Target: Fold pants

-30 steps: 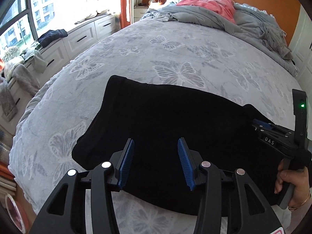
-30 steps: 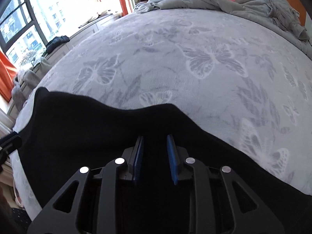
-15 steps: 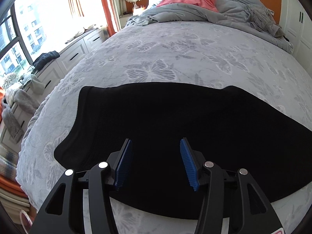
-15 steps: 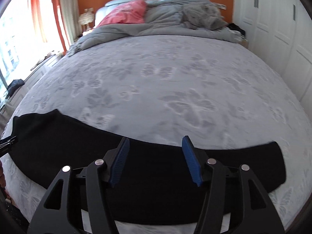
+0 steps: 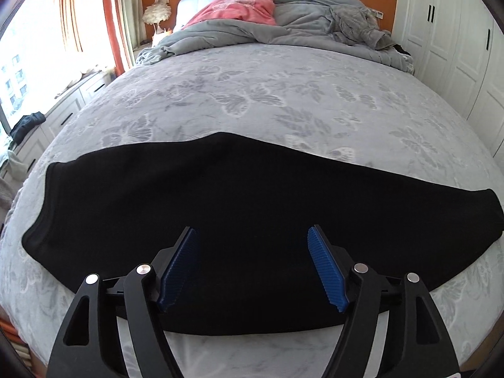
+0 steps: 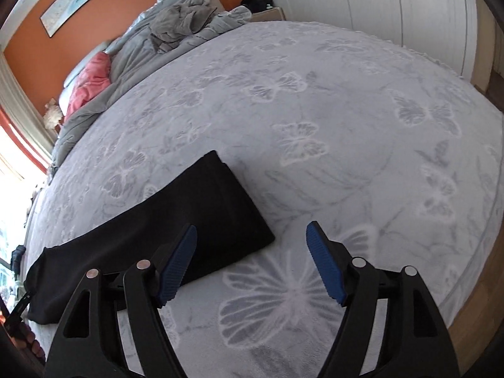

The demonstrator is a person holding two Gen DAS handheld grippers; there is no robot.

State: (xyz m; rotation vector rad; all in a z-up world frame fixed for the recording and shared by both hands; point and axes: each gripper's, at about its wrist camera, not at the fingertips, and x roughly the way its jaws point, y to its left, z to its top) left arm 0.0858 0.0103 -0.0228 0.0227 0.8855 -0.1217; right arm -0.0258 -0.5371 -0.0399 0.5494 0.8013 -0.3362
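Observation:
Black pants lie flat and lengthwise across the near part of the grey butterfly bedspread. My left gripper hovers over their middle; its jaws are opening and nothing is between the blue pads. In the right wrist view the pants end in a straight edge near the centre. My right gripper hangs just past that end, over the bedspread; its jaws are opening and grip nothing. A hand with part of the left gripper shows at the lower left edge of that view.
A crumpled grey duvet and a pink pillow lie at the headboard. White wardrobe doors stand to the right of the bed, a window with orange curtains and low white drawers to the left.
Both grippers have let go of the pants and opened wide. The right one swept far to the right, past the pants' end, and rolled. The left one shifted right to the pants' middle.

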